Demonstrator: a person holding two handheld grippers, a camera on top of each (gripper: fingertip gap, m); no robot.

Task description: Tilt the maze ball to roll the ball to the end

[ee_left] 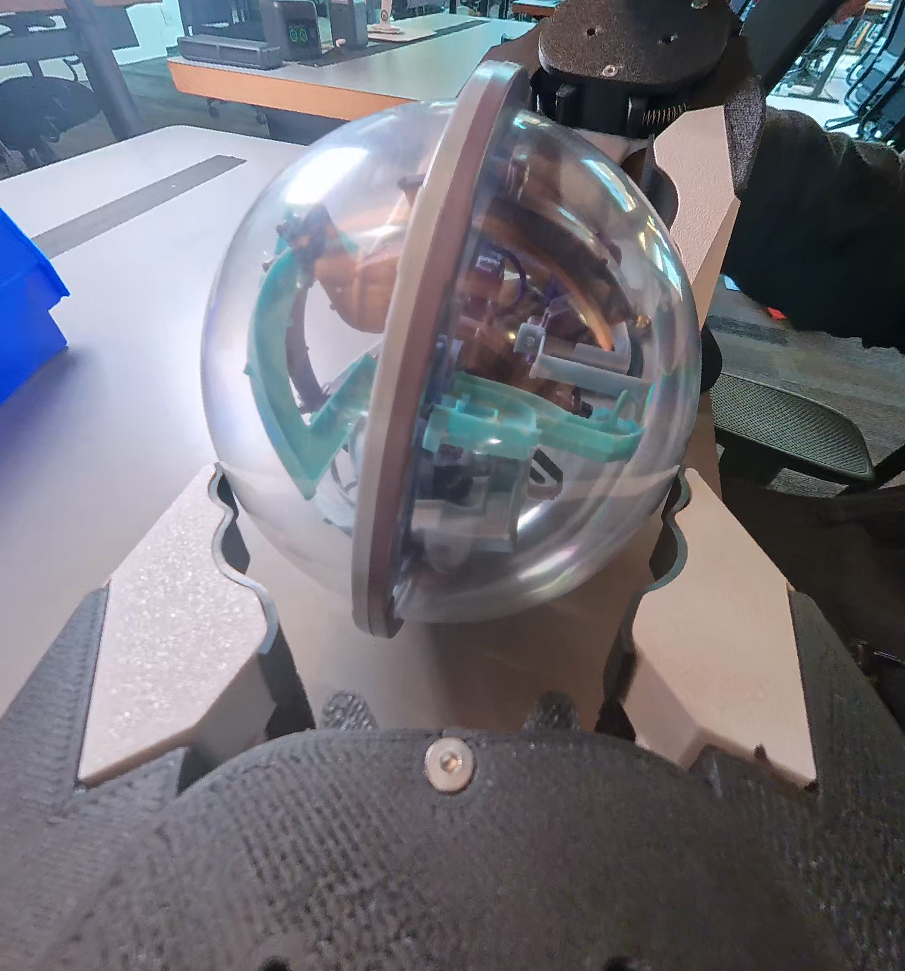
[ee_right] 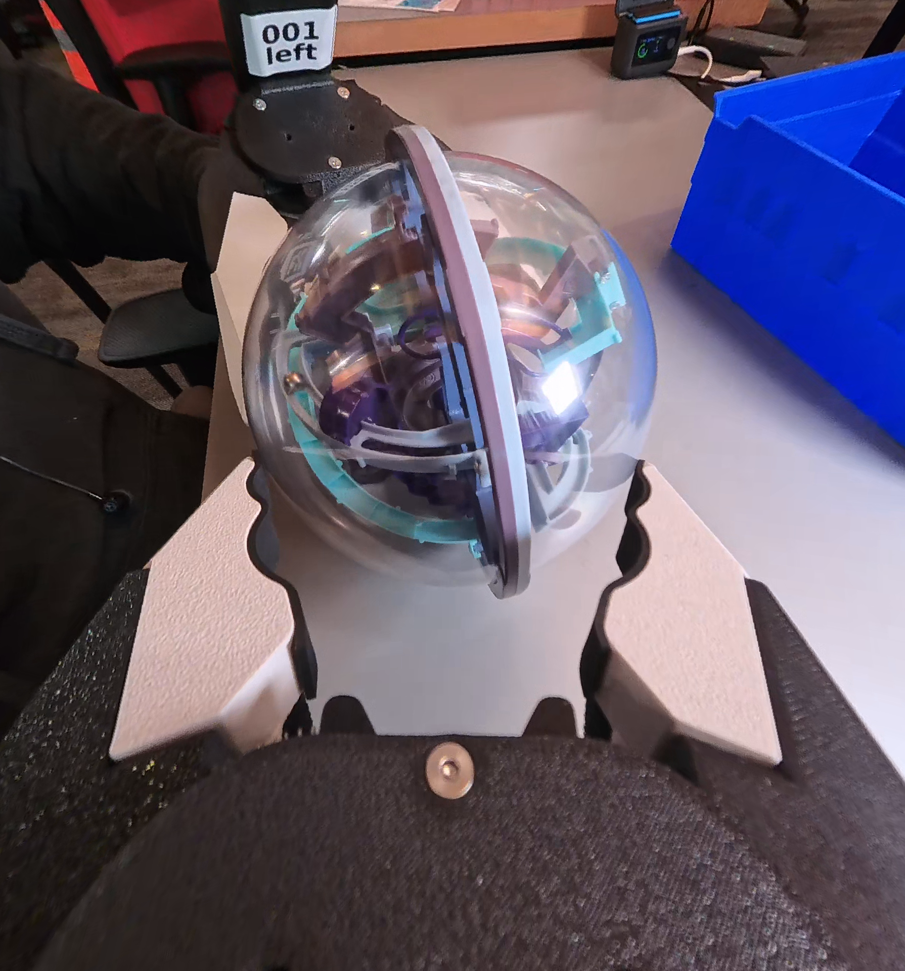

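Maze ball [ee_left: 450, 347]: clear plastic sphere with a grey-and-brown rim band around its middle, the band tilted off vertical. Inside were teal, purple, brown and grey track pieces; a small metal ball [ee_right: 292, 379] sat on a track near the shell on the side toward the person. The sphere was lifted above the grey table [ee_left: 124, 368], held between the two grippers, which faced each other from opposite sides.

Left gripper [ee_left: 448, 483]: jaws spread wide, both wavy-edged pads against the lower flanks of the sphere, gripping it. In the right wrist view its black body [ee_right: 303, 131] showed behind the top of the sphere.

Right gripper [ee_right: 448, 473]: jaws likewise wide, pads meeting the sphere's lower sides, clamped on it. Its black body [ee_left: 624, 58] appeared behind the sphere's upper edge in the left wrist view.

Blue bin [ee_right: 818, 220]: on the table, well apart from the sphere, on the side away from the person.

Person: dark sleeve [ee_right: 72, 173] beside the left gripper.

Mesh chair [ee_left: 786, 425]: past the table edge.

Small device with a lit screen [ee_right: 650, 50]: at the far end of the table.
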